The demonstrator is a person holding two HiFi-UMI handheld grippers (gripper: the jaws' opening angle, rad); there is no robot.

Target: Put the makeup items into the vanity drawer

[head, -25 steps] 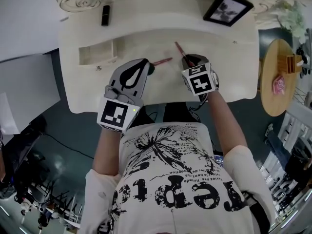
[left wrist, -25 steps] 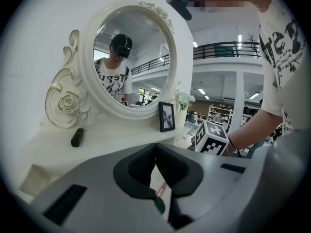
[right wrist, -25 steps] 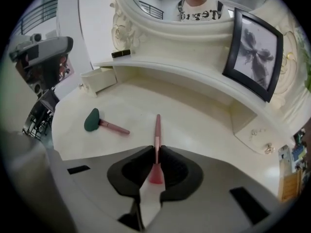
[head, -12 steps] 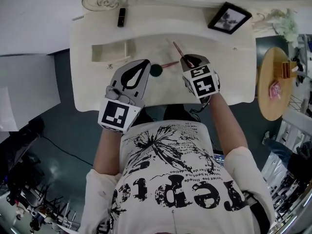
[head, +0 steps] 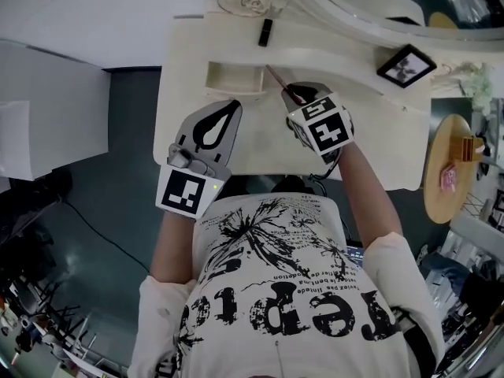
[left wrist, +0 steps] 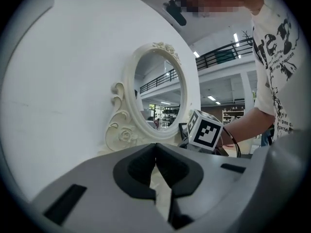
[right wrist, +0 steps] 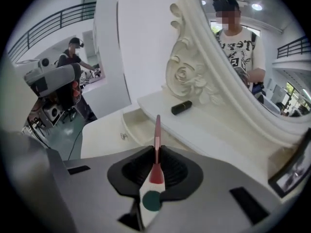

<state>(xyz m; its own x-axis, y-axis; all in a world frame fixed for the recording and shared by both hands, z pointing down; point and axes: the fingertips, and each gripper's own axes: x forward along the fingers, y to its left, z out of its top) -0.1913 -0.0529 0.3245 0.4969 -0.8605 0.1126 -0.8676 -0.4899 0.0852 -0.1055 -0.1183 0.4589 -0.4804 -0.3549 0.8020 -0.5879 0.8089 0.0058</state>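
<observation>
My right gripper (head: 294, 93) (right wrist: 156, 153) is shut on a slim pink makeup brush (head: 276, 79) (right wrist: 157, 128). The brush points out from the jaws toward the open drawer (head: 233, 79) (right wrist: 137, 125) of the cream vanity (head: 370, 144). A dark green round item (right wrist: 151, 201) shows on the tabletop through the gap under the right jaws. A black lipstick (head: 265, 31) (right wrist: 181, 107) lies on the back shelf. My left gripper (head: 229, 107) (left wrist: 155, 147) hovers just in front of the drawer, shut and holding nothing.
An oval mirror with a carved frame (head: 358, 2) (left wrist: 158, 96) (right wrist: 233, 57) stands at the back. A black picture frame (head: 405, 64) sits at the right of the shelf. A round wooden side table (head: 453, 164) stands to the right. A white cabinet (head: 47, 109) stands left.
Both grippers have shifted left along the vanity toward the open drawer. The right one carries the pink brush with it. The second brush on the table is out of the head view.
</observation>
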